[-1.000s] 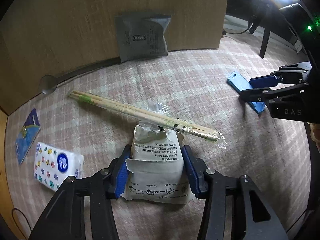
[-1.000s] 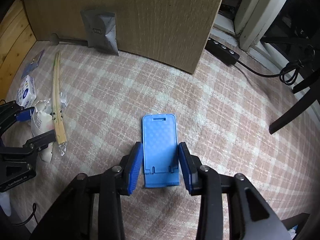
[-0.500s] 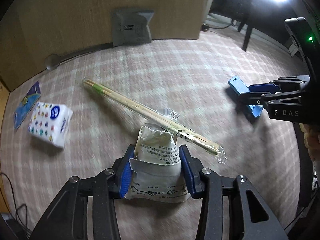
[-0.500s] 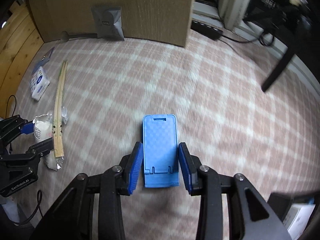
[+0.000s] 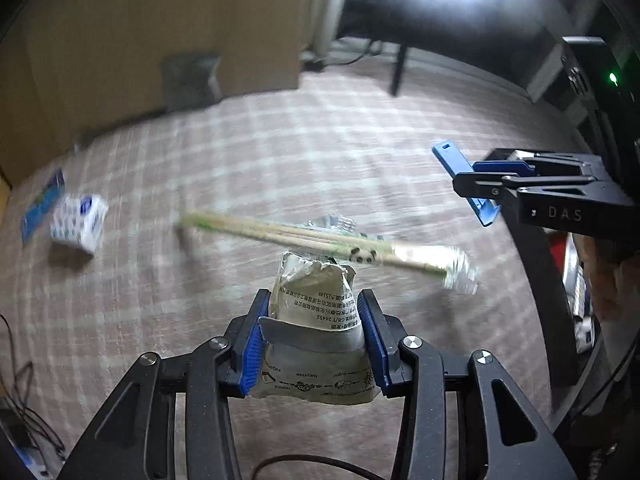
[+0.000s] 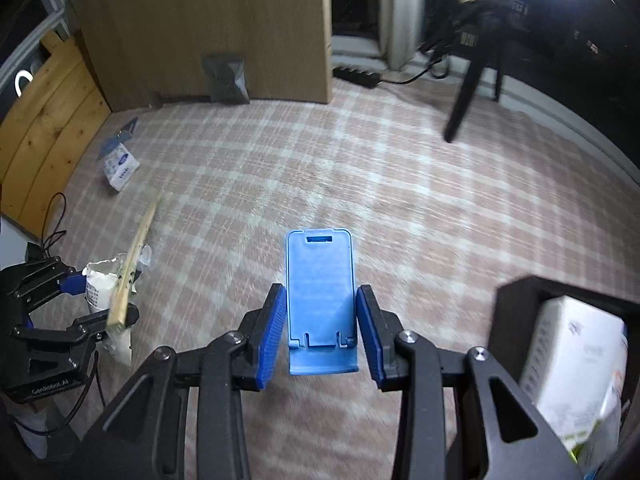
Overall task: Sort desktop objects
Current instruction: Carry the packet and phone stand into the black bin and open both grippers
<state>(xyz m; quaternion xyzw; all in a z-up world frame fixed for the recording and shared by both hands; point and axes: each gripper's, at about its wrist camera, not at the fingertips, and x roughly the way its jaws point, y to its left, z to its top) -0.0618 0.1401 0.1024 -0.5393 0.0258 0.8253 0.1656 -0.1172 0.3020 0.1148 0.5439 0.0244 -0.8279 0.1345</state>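
Observation:
My left gripper (image 5: 314, 320) is shut on a torn white paper packet (image 5: 316, 344) with printed text, held off the checked cloth (image 5: 280, 152). A pair of wrapped wooden chopsticks (image 5: 320, 240) lies across just beyond the packet's top; whether it rests on the packet is unclear. In the right wrist view the chopsticks (image 6: 134, 256) lean over the packet (image 6: 98, 284) and the left gripper (image 6: 76, 300). My right gripper (image 6: 320, 320) is shut on a blue plastic phone stand (image 6: 320, 280), also lifted. The left wrist view shows that right gripper (image 5: 480, 184) at the right with the stand (image 5: 460, 168).
A patterned tissue pack (image 6: 120, 166) and a flat blue packet (image 5: 42, 204) lie at the left. A grey pouch (image 6: 226, 78) leans on a wooden panel (image 6: 200, 20). A black bin (image 6: 520, 292) holding a white carton (image 6: 576, 360) stands at the lower right. A power strip (image 6: 356, 76) and dark furniture legs are behind.
Both grippers have risen and drawn back with their loads, so the cloth and panel look farther off. The chopsticks shifted along with the packet. The black bin has entered the right wrist view.

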